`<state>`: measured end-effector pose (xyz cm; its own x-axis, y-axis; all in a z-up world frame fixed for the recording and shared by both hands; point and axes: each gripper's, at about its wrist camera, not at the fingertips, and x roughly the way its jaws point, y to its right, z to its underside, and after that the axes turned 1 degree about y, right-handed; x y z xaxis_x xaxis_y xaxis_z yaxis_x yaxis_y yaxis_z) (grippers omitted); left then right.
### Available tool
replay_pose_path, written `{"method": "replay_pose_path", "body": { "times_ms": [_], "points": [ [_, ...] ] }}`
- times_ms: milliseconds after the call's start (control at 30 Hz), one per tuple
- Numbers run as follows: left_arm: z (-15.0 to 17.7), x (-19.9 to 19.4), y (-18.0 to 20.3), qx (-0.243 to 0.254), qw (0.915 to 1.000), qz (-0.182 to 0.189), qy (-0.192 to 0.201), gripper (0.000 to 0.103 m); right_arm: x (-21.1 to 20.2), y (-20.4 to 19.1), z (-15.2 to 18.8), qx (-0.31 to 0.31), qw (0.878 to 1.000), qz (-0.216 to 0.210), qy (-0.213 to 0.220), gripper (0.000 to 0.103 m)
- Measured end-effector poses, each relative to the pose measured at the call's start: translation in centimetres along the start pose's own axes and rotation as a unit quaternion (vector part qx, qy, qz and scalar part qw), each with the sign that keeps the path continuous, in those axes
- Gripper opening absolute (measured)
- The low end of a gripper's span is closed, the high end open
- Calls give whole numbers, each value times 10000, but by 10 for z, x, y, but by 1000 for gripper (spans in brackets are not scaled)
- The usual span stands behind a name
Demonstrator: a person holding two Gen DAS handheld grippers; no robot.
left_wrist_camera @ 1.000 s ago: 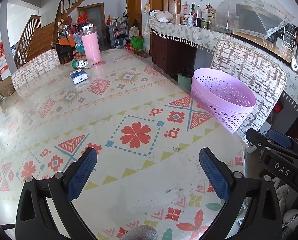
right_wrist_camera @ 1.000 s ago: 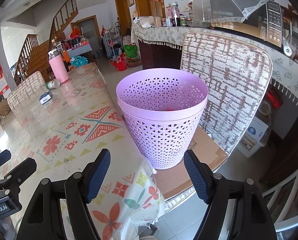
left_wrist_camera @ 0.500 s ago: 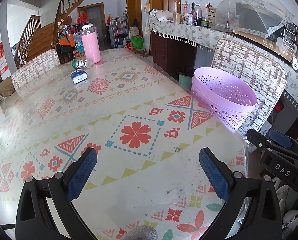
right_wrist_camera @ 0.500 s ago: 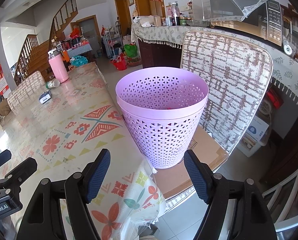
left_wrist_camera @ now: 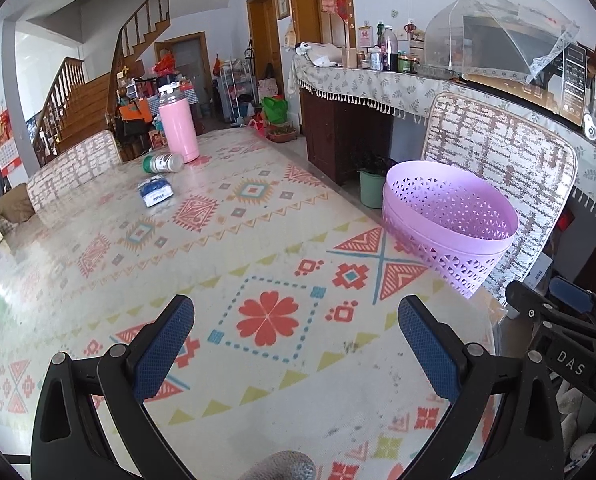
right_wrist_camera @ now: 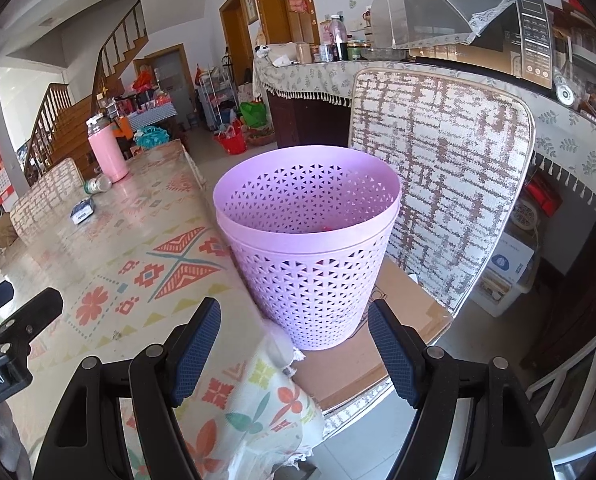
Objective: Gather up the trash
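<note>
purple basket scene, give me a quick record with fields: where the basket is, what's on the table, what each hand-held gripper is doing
basket: purple basket stands upright on a cardboard sheet on the chair beside the table
table items: pink bottle upright; small bottle lying; blue-white packet flat, all at far end
left hand-held gripper: open, empty, over the tablecloth
right hand-held gripper: open, empty, facing the basket

Patterned table (left_wrist_camera: pixel 258 248) with bottle (left_wrist_camera: pixel 163 163), packet (left_wrist_camera: pixel 155 192)
</note>
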<state>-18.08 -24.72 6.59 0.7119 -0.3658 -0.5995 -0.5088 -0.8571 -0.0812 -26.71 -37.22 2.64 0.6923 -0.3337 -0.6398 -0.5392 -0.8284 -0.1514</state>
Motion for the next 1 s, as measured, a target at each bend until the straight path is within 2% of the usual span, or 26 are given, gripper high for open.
{"method": "replay_pose_path", "body": {
  "times_ms": [433, 1000],
  "points": [
    [-30, 24, 24, 165, 9995, 206, -177, 102, 18, 30, -10, 239, 9997, 108, 21, 81],
    [-49, 53, 58, 322, 9975, 388, -495, 102, 32, 57, -17, 381, 9992, 109, -12, 82]
  ]
}}
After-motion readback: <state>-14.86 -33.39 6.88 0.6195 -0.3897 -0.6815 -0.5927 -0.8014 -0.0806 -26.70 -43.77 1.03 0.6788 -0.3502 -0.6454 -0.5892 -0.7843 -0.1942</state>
